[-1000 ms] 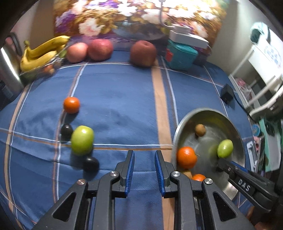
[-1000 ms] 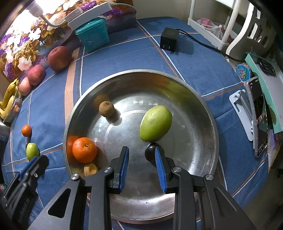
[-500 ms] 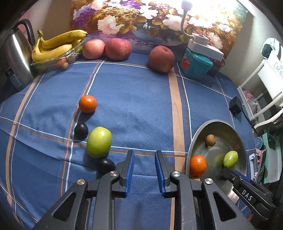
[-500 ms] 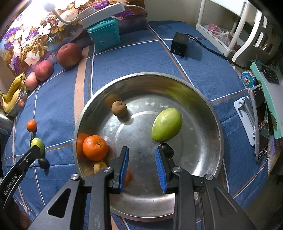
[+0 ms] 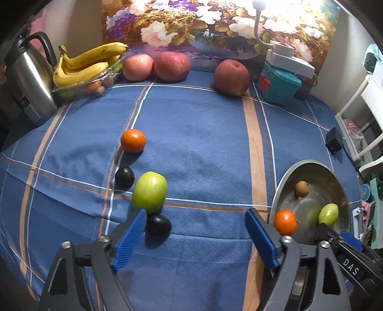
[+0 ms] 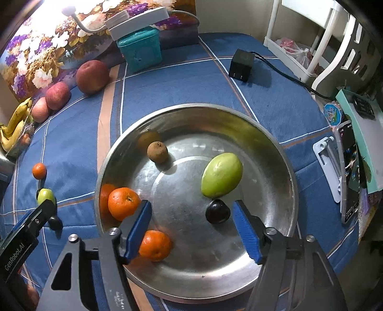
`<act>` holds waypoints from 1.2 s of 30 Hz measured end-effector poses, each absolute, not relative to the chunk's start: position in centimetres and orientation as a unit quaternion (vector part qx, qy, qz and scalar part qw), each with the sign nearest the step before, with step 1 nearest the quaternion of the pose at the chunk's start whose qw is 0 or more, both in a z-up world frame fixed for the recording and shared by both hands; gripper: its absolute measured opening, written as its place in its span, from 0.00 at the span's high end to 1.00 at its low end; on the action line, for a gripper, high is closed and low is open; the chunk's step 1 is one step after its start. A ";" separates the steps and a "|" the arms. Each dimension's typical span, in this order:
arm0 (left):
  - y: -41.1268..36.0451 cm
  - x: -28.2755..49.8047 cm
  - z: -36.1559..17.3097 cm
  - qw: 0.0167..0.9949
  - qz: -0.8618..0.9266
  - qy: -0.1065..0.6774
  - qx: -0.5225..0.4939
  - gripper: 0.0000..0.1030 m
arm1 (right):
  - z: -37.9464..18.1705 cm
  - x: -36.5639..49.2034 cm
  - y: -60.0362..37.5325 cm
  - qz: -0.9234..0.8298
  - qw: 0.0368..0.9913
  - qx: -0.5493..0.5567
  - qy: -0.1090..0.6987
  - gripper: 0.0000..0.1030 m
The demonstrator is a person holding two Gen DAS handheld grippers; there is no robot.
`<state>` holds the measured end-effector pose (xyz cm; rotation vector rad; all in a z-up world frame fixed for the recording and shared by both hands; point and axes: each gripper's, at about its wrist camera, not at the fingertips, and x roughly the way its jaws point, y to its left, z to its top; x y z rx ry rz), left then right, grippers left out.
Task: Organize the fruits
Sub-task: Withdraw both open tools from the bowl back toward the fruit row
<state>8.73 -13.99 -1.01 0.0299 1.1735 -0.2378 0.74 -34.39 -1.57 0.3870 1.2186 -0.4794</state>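
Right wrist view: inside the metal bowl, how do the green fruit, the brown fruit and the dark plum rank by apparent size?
1. Green fruit, clearly the largest.
2. Dark plum.
3. Brown fruit.
The last two look nearly alike; the plum lies nearer the camera, so their order is unsure.

A: How is the scene lit?
B: It is lit by a lamp [image 5: 258,4] at the far edge; its head is blown out to white in both views, and the painting [image 5: 215,26] beside it is washed out.

A: And the shadows?
B: Soft ones are cast toward the camera by the fruit on the cloth [image 5: 191,134].

A: Any glare?
B: Dull reflections are seen in the bowl [image 6: 270,148].

A: Distortion?
B: Straight stripes are bent by the fisheye, and the corners are darkened to black. The centre is kept sharp.
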 end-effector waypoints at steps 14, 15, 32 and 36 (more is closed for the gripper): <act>-14.0 8.8 -0.9 0.839 -0.098 0.533 0.043 0.00 | -1.5 0.6 -34.6 -0.231 0.781 0.173 0.554 0.02; -14.0 8.9 -0.9 0.838 -0.100 0.534 0.041 0.00 | -1.5 0.6 -34.5 -0.230 0.782 0.171 0.554 0.00; -14.2 8.5 -0.6 0.842 -0.117 0.524 0.056 0.00 | -1.1 0.6 -34.8 -0.241 0.782 0.173 0.548 0.00; -13.6 8.6 -0.6 0.844 -0.113 0.522 0.057 0.00 | -1.0 0.7 -34.7 -0.239 0.783 0.173 0.547 0.00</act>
